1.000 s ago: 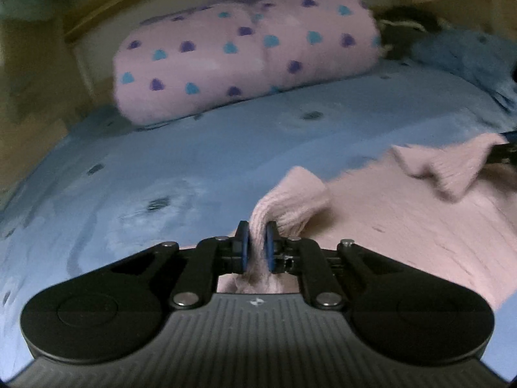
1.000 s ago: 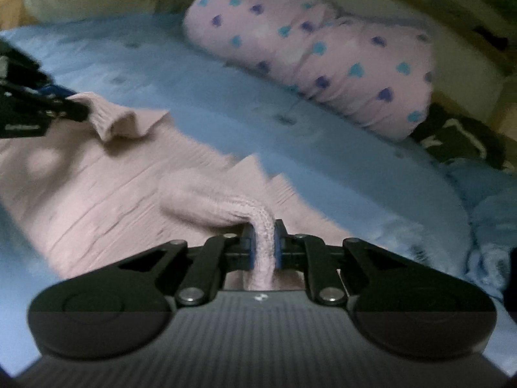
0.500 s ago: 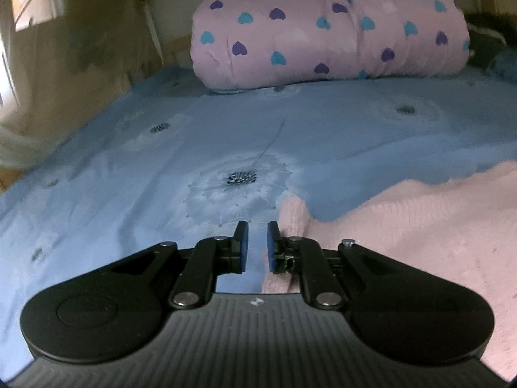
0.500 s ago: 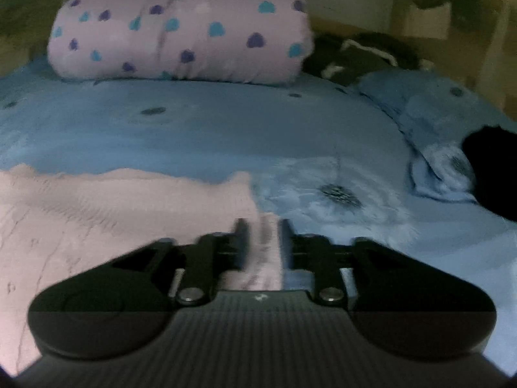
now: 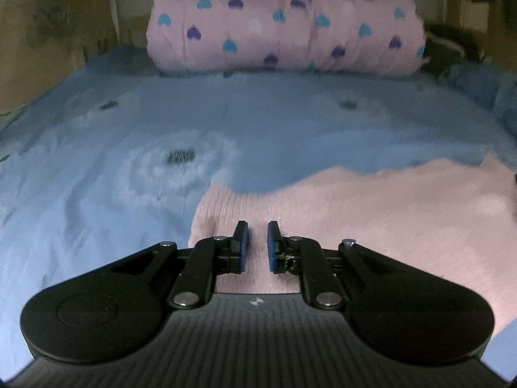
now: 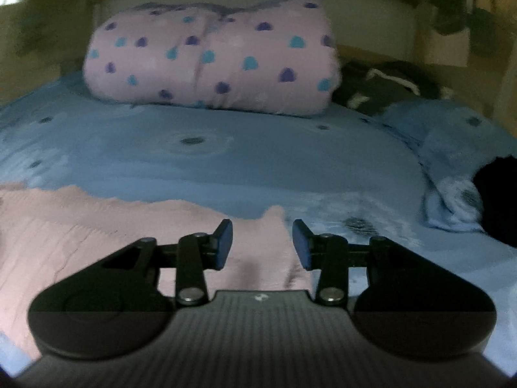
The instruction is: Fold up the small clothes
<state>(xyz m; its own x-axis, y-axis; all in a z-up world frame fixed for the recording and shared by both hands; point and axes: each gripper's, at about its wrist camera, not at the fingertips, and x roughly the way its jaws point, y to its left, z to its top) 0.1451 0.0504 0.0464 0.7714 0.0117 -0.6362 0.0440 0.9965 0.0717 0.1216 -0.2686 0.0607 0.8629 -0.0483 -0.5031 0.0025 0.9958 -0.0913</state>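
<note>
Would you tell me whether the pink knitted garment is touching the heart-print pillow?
Apart. The left wrist view shows a broad stretch of blue bedsheet lying between the pink knitted garment and the heart-print pillow.

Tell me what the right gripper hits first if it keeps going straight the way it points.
Most likely the pink knit garment: its edge lies between the open fingers of the right gripper, with the blue bedsheet just beyond. Depth is uncertain.

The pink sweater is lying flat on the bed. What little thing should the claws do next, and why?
Probably open the left claw. Its jaws stand almost shut over the sweater's left edge with nothing pinched, so it cannot grab a fold. The right claw is already open above the sweater's other corner. The sweater lies flat on the sheet, not yet folded small.
</note>
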